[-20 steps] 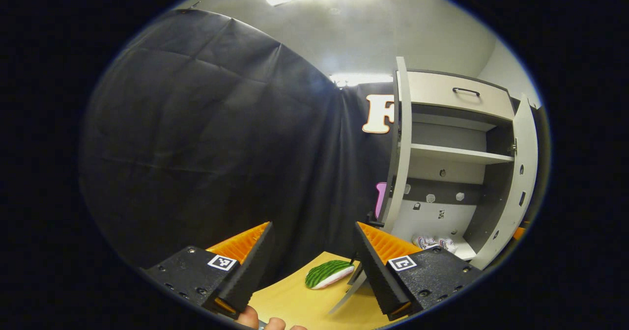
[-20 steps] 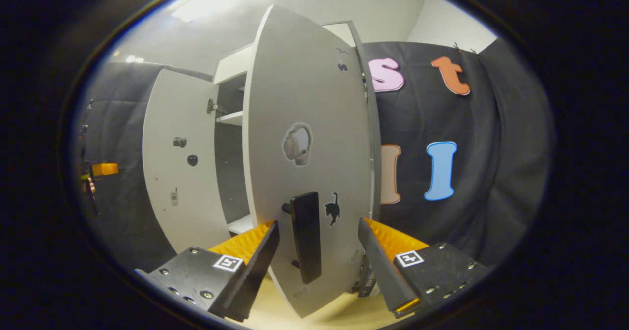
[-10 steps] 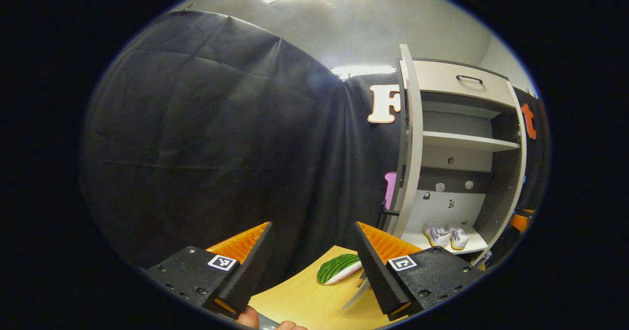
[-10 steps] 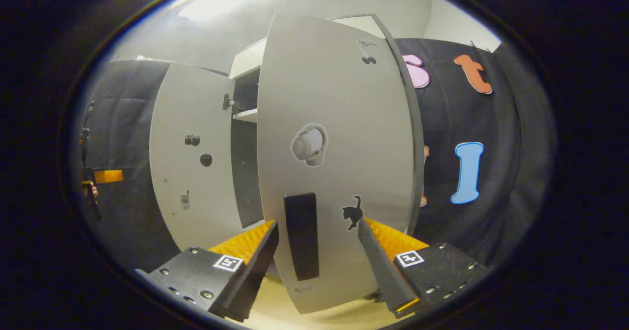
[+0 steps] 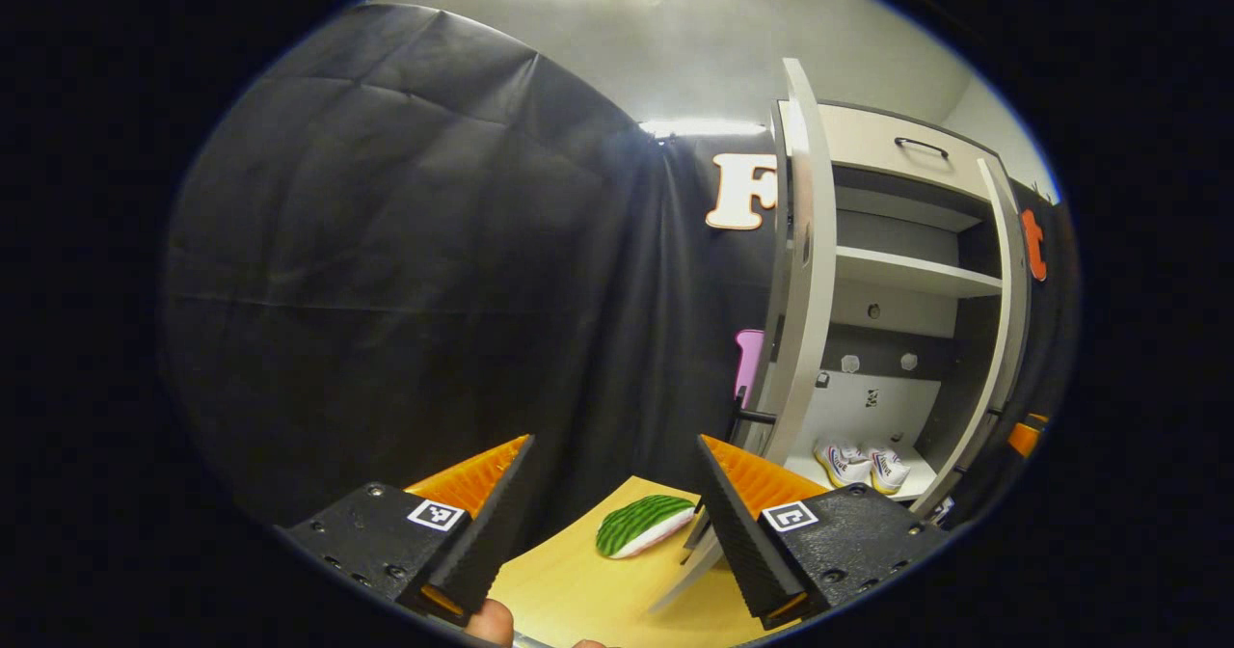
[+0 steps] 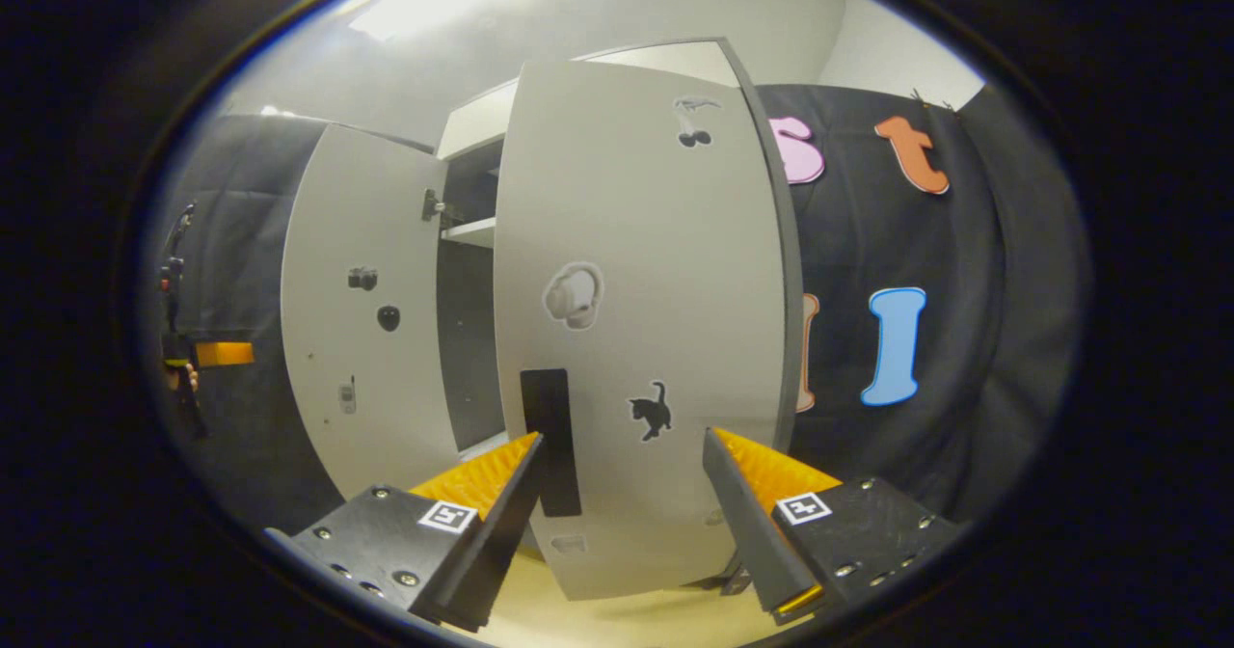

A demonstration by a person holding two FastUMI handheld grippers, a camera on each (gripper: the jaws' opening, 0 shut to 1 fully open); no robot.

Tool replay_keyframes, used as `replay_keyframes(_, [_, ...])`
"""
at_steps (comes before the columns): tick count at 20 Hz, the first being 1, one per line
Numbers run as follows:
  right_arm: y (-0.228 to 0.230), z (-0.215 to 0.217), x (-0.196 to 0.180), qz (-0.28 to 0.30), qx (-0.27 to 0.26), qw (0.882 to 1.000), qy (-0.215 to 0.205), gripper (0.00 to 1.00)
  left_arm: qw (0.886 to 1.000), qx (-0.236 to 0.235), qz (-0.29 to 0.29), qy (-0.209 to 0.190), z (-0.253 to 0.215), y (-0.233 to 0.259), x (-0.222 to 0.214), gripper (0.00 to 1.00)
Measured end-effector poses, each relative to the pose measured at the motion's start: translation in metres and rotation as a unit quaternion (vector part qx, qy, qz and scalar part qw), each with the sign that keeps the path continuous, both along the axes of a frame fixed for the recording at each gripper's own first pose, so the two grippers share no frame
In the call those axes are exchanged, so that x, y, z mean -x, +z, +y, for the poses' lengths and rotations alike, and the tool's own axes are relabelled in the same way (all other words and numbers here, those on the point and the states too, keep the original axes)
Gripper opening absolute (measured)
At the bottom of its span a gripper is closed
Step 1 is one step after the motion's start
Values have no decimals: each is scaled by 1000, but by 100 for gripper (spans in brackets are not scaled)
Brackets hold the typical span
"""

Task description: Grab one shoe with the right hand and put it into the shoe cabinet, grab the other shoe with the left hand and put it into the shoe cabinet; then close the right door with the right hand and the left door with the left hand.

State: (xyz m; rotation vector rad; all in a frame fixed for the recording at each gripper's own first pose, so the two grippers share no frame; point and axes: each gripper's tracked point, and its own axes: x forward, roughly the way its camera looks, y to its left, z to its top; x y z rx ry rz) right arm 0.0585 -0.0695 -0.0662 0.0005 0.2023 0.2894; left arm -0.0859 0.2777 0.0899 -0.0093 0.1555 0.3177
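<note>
The two white shoes sit side by side on the bottom shelf of the shoe cabinet, at about 4 o'clock in the left gripper view. The cabinet stands on a wooden worktop. Its left door is swung out, seen nearly edge-on, and its right door is partly closed at 3 o'clock.

In the right gripper view the right door fills the centre, its black handle just above the right gripper, whose fingers are spread and hold nothing. The left door lies at 9 o'clock.

The left gripper has its fingers spread wide, empty, facing the black cloth. A watermelon-patterned green and white object lies on the worktop between them, farther off.
</note>
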Motion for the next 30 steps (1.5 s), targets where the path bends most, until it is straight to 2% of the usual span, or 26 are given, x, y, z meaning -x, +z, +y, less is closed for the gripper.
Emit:
replay_keyframes(2, [1,-7,2,-2,6,1000,-10,97,1000,-7,5,-10,-7,-5,-18,96])
replay_keyframes(3, [2,-9,3,-2,7,1000,-14,97,1000,-10,8,-17,-11,-7,-25,93])
replay_keyframes(5, [2,-14,5,-2,9,1000,-22,97,999,-14,13,-30,-17,-12,-34,96])
replay_keyframes(6, [2,-17,7,-2,11,1000,-26,97,999,-16,16,-36,-20,-15,-38,93])
replay_keyframes(8, [0,-20,8,-2,16,999,-33,97,999,-18,23,-42,-23,-24,-46,93])
replay_keyframes(9, [-1,-22,10,-1,18,999,-36,97,999,-17,26,-43,-23,-27,-49,96])
replay_keyframes(13, [-6,-30,13,4,26,998,-49,97,998,-8,33,-52,-25,-33,-56,96])
replay_keyframes(15, [-9,-34,14,7,26,998,-55,97,997,-6,38,-59,-28,-35,-60,93])
replay_keyframes(16, [-10,-36,15,8,25,998,-59,97,997,-2,42,-67,-32,-38,-60,96])
replay_keyframes(17, [-13,-38,15,11,22,998,-62,97,996,4,46,-82,-38,-40,-60,93])
replay_keyframes(18, [-14,-40,15,14,19,998,-65,97,995,0,49,-82,-39,-41,-62,96])
replay_keyframes(19, [-17,-40,16,16,17,997,-68,97,995,-8,47,-85,-38,-41,-65,92])
replay_keyframes(21, [-21,-42,18,20,12,997,-73,97,994,-17,53,-99,-43,-41,-69,94])
replay_keyframes(22, [-23,-43,18,22,10,997,-75,97,993,-16,54,-107,-45,-41,-69,99])
replay_keyframes(25, [-27,-47,18,26,-6,996,-85,97,991,-7,56,-124,-47,-41,-69,90])
replay_keyframes(26, [-28,-48,19,29,-13,996,-87,97,990,-11,56,-131,-49,-40,-69,89])
replay_keyframes(27, [-30,-49,20,31,-20,995,-90,97,989,-16,56,-138,-51,-40,-70,94])
replay_keyframes(30, [-32,-51,27,34,-29,995,-92,97,985,-16,58,-160,-62,-40,-70,93])
